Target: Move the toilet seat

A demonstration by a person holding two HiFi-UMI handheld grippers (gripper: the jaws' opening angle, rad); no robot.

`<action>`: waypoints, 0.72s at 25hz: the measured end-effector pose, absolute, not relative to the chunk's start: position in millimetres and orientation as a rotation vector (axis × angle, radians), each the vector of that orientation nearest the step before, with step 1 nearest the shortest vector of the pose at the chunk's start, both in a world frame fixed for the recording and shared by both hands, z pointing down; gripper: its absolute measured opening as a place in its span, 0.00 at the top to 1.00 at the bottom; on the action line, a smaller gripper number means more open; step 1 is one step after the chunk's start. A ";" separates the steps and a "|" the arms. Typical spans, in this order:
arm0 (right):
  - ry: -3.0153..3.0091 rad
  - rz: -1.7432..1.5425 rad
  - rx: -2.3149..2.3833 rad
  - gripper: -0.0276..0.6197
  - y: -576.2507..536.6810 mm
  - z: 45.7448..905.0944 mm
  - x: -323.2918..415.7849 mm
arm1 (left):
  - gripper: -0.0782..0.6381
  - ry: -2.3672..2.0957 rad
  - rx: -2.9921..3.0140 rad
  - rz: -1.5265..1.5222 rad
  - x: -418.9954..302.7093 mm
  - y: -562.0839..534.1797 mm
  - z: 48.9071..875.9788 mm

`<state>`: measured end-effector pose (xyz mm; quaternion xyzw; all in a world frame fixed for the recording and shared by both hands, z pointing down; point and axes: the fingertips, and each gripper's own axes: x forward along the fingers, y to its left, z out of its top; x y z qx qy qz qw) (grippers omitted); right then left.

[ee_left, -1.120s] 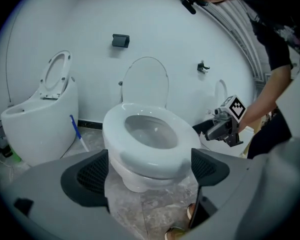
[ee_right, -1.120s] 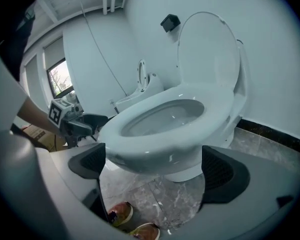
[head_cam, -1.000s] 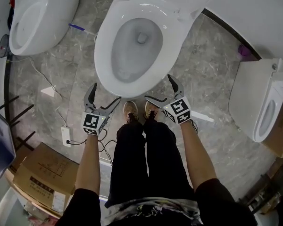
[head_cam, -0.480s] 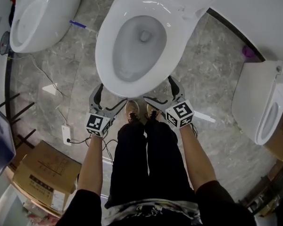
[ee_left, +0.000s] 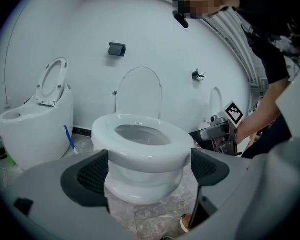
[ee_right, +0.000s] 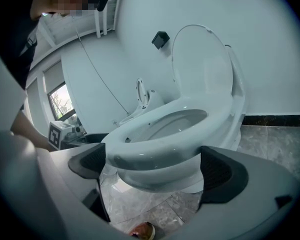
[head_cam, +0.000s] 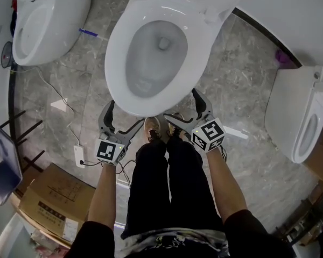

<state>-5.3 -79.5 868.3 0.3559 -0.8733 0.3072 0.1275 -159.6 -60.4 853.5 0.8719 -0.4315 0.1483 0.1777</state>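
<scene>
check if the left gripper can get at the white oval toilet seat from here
Probably yes. The left gripper, jaws apart, sits right before the front edge of the white oval toilet seat, and nothing stands between them.

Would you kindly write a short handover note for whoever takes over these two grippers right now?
Left gripper: jaws apart, nothing gripped, aimed at the toilet's front left.
Right gripper: jaws apart, nothing gripped, at the front right.
White oval toilet seat: down on the bowl; white lid upright behind it.
Done: approach only.
Left: grip the seat's front edge and move it.
</scene>
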 end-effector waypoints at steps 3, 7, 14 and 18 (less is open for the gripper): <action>-2.551 0.932 1.058 0.05 -81.1 845.3 -5.9 | 0.19 -1.240 2.499 0.349 -157.4 -67.6 816.9; -2.553 0.959 1.100 0.05 -87.8 813.5 -5.6 | 0.19 -1.255 2.531 0.313 -156.0 -77.8 773.4; -2.571 0.996 1.171 0.05 -110.2 754.5 -0.5 | 0.19 -1.262 2.561 0.273 -149.3 -102.8 709.0; -2.601 0.899 1.196 0.06 -124.0 719.3 3.6 | 0.19 -1.276 2.569 0.236 -143.0 -117.1 678.2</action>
